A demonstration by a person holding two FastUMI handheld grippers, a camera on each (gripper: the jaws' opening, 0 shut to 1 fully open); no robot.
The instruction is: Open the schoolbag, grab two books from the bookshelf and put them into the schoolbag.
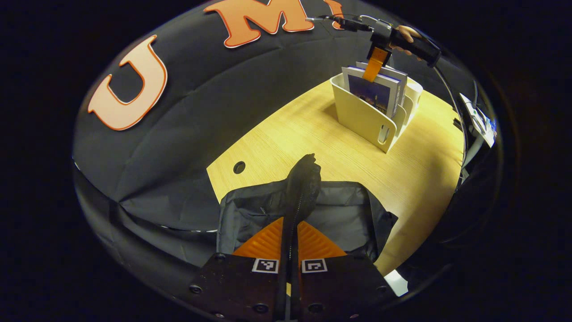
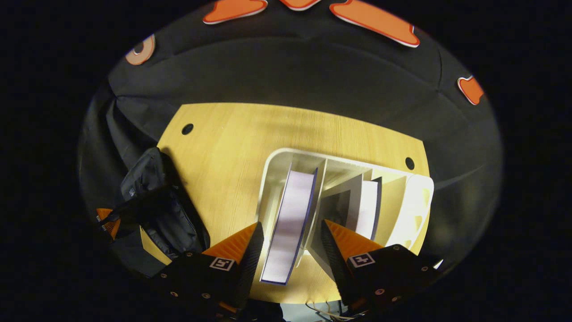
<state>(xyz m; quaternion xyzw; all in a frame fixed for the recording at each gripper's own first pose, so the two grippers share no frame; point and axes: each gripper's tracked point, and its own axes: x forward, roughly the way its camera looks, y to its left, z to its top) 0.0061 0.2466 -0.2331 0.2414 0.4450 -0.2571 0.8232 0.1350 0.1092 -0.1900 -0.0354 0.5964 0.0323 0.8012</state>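
Observation:
My left gripper is shut on the zippered edge of the black schoolbag and holds that edge up from the table, with the bag's mouth gaping. The cream bookshelf stands farther back with a blue-covered book upright in it. A hand holds my right gripper over the books. In the right gripper view my right gripper is open, its fingers on either side of the top of a thick book. A second book stands one slot to the right. The schoolbag lies at the left.
The wooden table has round cable holes near its back corners. The bookshelf's rim and dividers stand close around both books. Black cloth hangs behind and beside the table.

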